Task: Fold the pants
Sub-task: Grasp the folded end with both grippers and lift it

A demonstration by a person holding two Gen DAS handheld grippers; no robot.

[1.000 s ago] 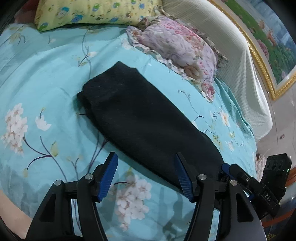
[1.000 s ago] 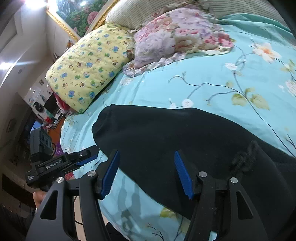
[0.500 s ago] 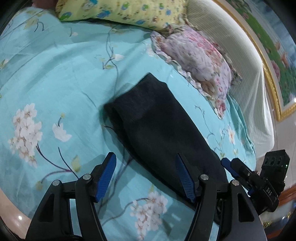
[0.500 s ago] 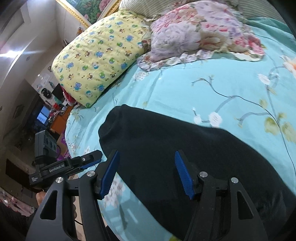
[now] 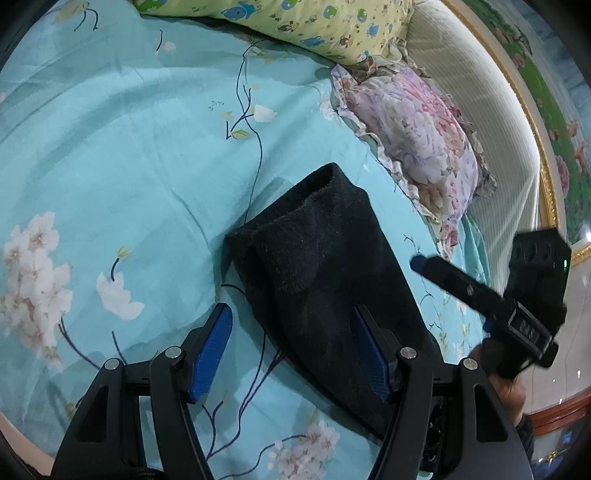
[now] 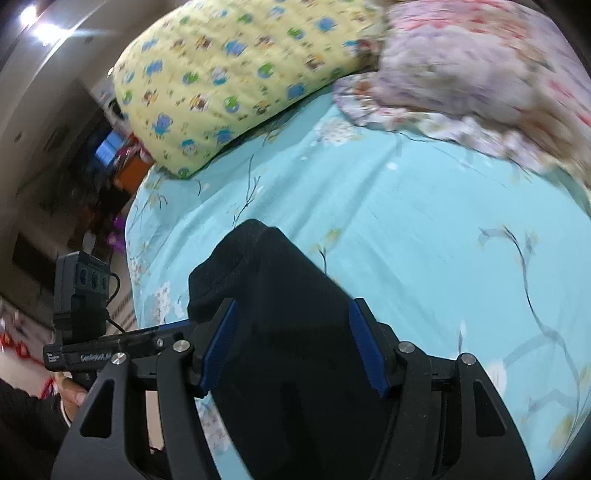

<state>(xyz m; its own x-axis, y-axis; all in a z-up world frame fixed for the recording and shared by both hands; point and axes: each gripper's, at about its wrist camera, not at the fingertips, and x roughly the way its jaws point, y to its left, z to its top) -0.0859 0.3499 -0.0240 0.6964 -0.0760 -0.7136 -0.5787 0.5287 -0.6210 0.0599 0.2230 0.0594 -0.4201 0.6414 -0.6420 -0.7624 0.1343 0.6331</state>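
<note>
Black pants lie folded lengthwise on the turquoise flowered sheet, their narrow end pointing up the bed. My left gripper hovers open over the near left edge of the pants, with nothing pressed between its blue pads. To its right, one of the right gripper's fingers reaches in above the cloth. In the right wrist view the right gripper is open just above the pants, near their rounded end. The left gripper's body shows low at the left, held by a hand.
A yellow patterned pillow and a pink flowered pillow lie at the head of the bed, against a cream headboard. The bed's left edge drops to a cluttered, dark room. Bare sheet spreads left of the pants.
Both grippers have slid along the pants toward their narrow end, the right one farther and with some roll. In the left view the right gripper now reaches higher over the cloth. Both stayed open.
</note>
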